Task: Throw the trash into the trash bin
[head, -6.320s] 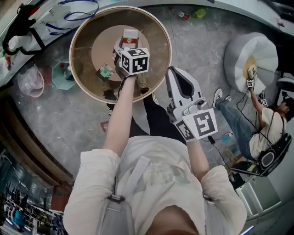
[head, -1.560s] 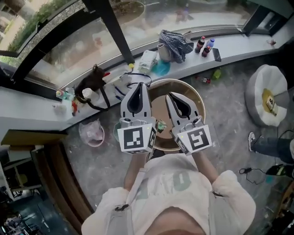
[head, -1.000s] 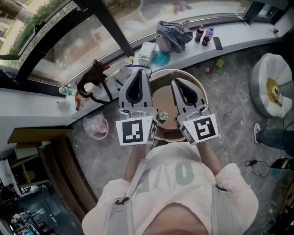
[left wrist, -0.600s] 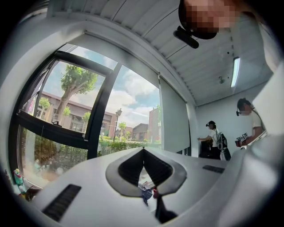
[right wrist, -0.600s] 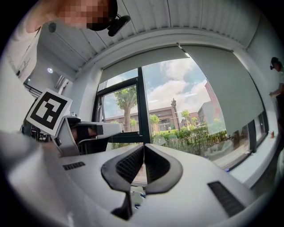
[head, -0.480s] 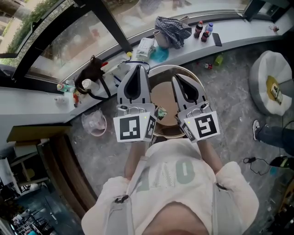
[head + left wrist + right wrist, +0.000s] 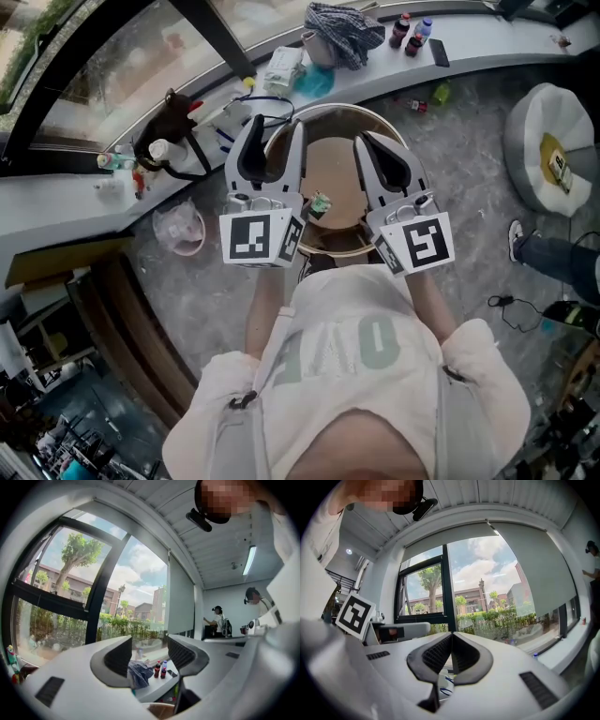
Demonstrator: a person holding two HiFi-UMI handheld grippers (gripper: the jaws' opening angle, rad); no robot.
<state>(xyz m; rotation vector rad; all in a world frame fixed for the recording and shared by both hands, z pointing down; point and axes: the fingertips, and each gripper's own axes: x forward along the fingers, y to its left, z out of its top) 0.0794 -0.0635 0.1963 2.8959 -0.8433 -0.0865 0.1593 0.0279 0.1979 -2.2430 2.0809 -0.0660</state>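
The round wooden trash bin [image 7: 337,107] stands on the floor in front of me, with a small green piece of trash [image 7: 320,204] lying inside it. Above the bin's left side my left gripper [image 7: 272,131] is held level. Its jaws are opening, and nothing is between them. In the left gripper view the left gripper [image 7: 149,651] shows only the window ledge through the gap. Over the bin's right side my right gripper [image 7: 367,141] is shut and empty; the right gripper view shows the right gripper [image 7: 451,641] with its pads pressed together.
Behind the bin runs a cluttered window ledge [image 7: 469,37] with a blue cloth [image 7: 342,21], bottles [image 7: 409,30] and a black bag [image 7: 169,127]. A pink plastic bag [image 7: 180,230] lies on the floor at left. A white beanbag [image 7: 548,141] and another person's leg [image 7: 553,258] are at right.
The left gripper's jaws, shut half a second ago, now stand apart. The left hand has dropped slightly. The right gripper stays shut in place.
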